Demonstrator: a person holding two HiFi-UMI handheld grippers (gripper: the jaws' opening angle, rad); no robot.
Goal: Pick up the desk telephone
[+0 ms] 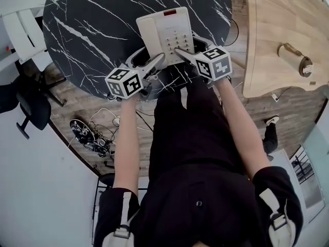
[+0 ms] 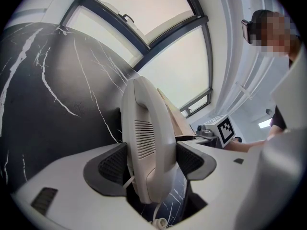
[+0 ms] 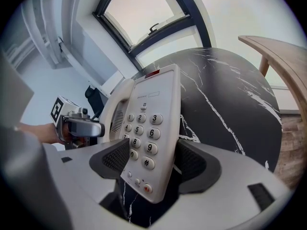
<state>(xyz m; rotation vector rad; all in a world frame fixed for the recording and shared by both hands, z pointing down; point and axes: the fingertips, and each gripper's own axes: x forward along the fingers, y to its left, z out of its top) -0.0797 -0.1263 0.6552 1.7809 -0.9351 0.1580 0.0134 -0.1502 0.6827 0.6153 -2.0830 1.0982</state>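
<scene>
A white desk telephone [image 1: 165, 32] lies near the front edge of the round black marble table [image 1: 92, 24]. My left gripper [image 1: 156, 60] reaches in from the lower left, and in the left gripper view it [image 2: 151, 162] is shut on the handset [image 2: 146, 138], which fills the gap between the two dark pads. My right gripper [image 1: 182, 53] comes in from the right. Seen from its own view, the right gripper [image 3: 153, 159] is shut on the keypad end of the telephone [image 3: 151, 123]. Whether the phone is off the tabletop cannot be told.
A light wooden table [image 1: 277, 30] stands to the right of the marble one. At the left are a white chair [image 1: 20, 32] and a black office chair [image 1: 25, 104]. Cables [image 1: 92, 135] lie on the wood floor below the table edge.
</scene>
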